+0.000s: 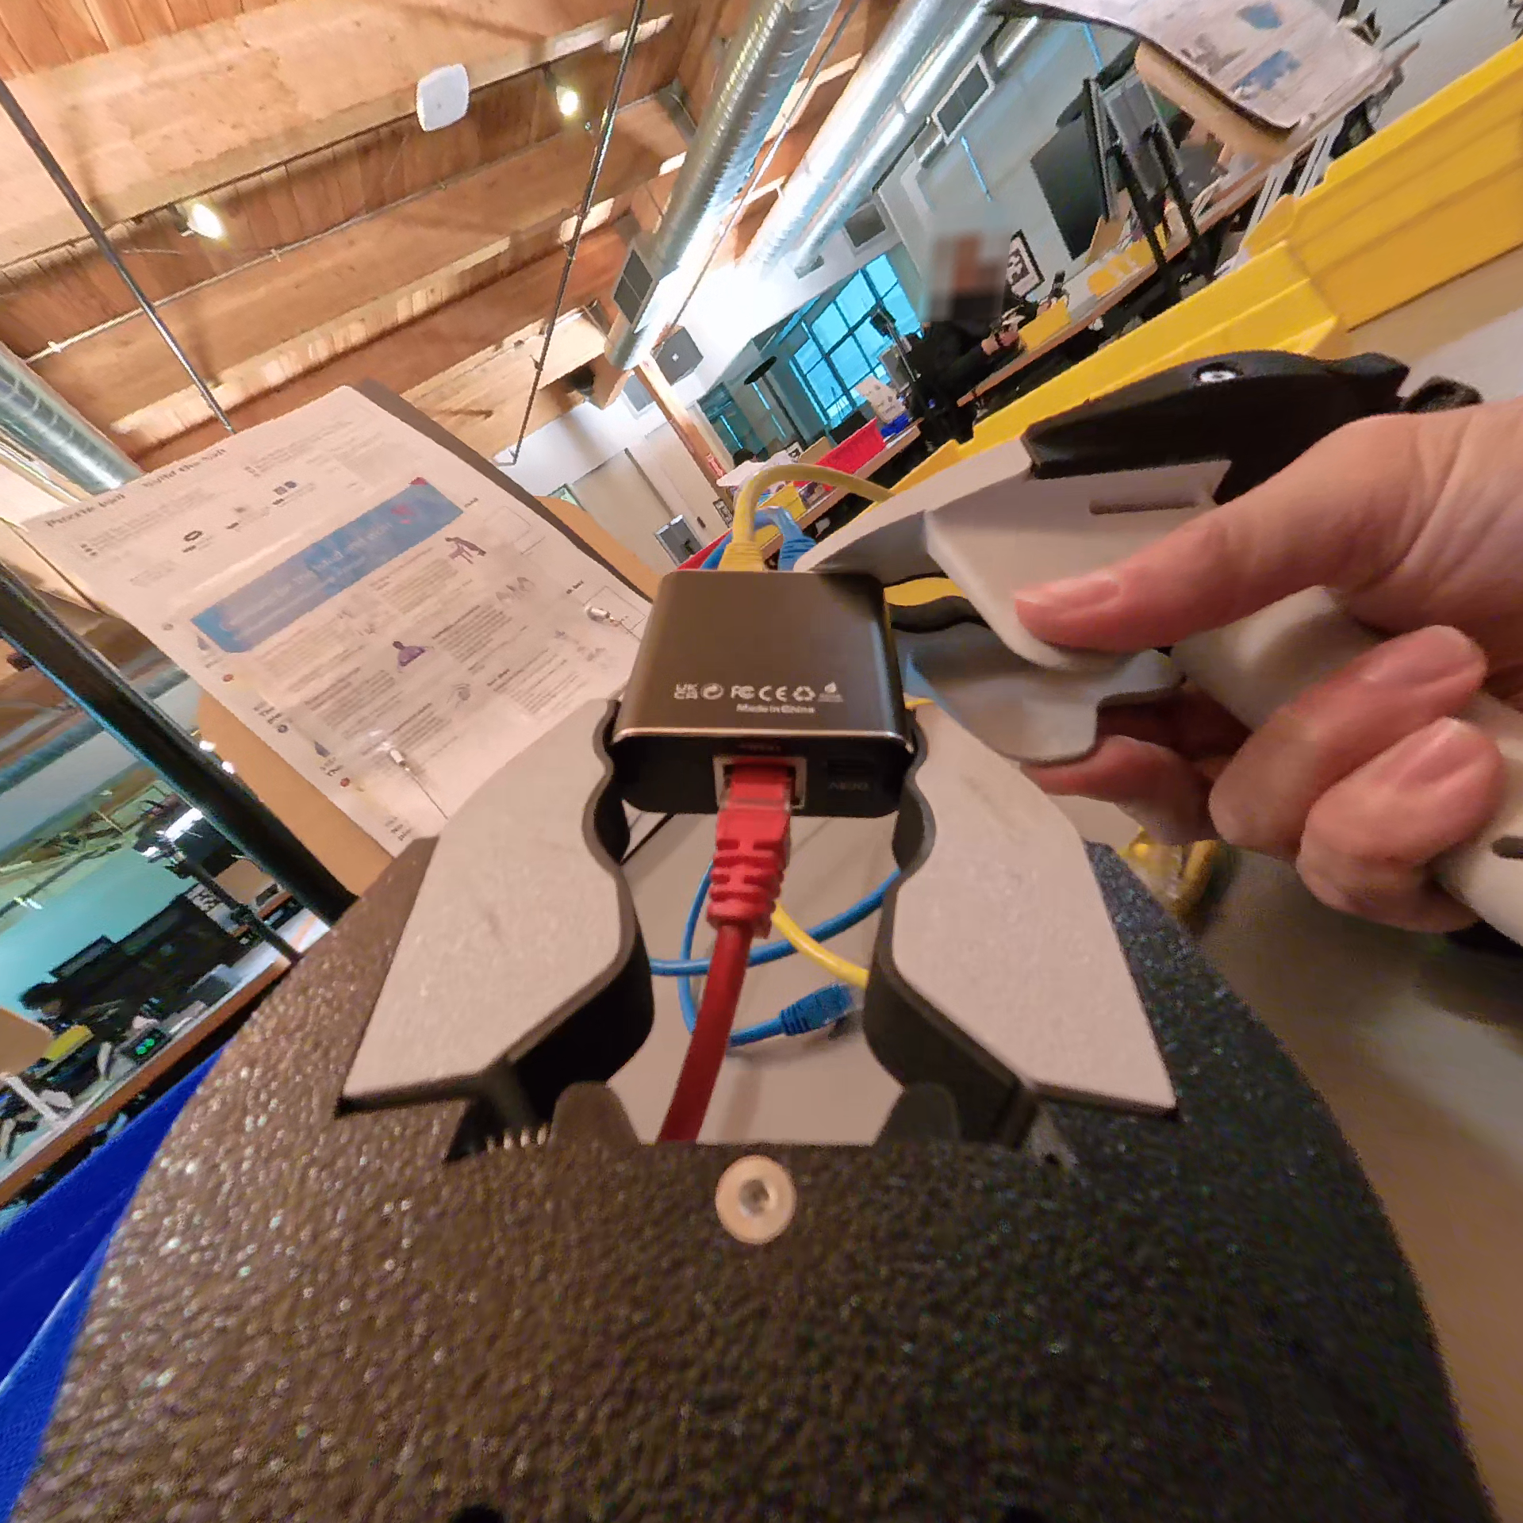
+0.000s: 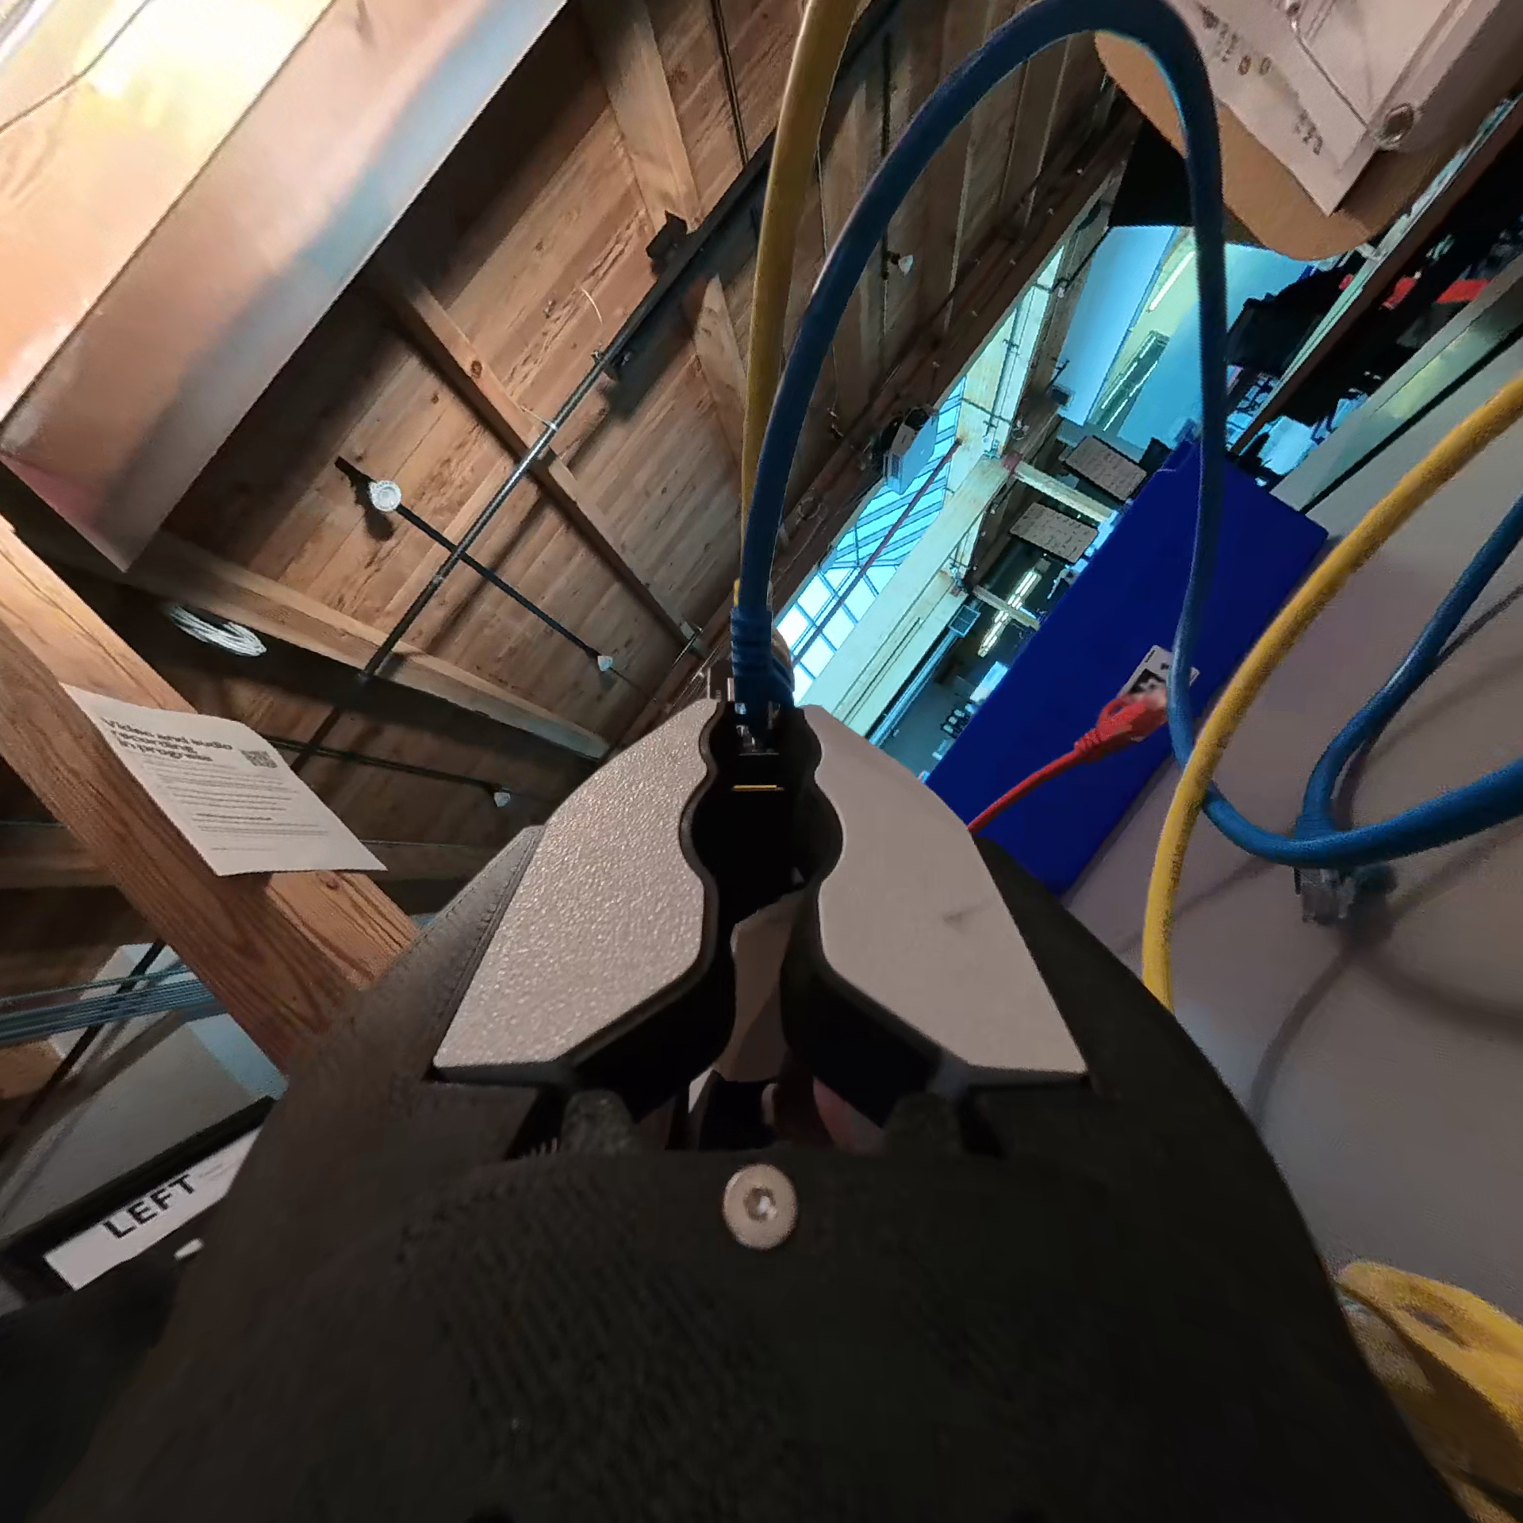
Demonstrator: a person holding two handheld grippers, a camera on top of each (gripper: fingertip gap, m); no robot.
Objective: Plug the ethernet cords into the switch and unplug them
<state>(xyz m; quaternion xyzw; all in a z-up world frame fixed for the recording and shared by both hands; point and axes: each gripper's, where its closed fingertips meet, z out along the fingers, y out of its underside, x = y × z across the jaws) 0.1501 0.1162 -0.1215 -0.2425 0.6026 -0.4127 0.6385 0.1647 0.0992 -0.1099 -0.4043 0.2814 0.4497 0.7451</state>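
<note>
Right now the left gripper (image 1: 758, 791) clamps the black switch (image 1: 762, 659) aloft, red cord (image 1: 742, 873) plugged in its near face, while the right gripper (image 2: 762, 742) pinches the blue cord's plug (image 2: 754, 659) at the far side.

Ceiling lamps (image 1: 204, 218) and bright windows (image 2: 832, 610) light the room; wide-angle bending curves the edges, and the right view's corners blur.

A grey tabletop (image 1: 1319, 1030) carries loose loops of blue cord (image 1: 791, 1018) and yellow cord (image 1: 816, 948).
</note>
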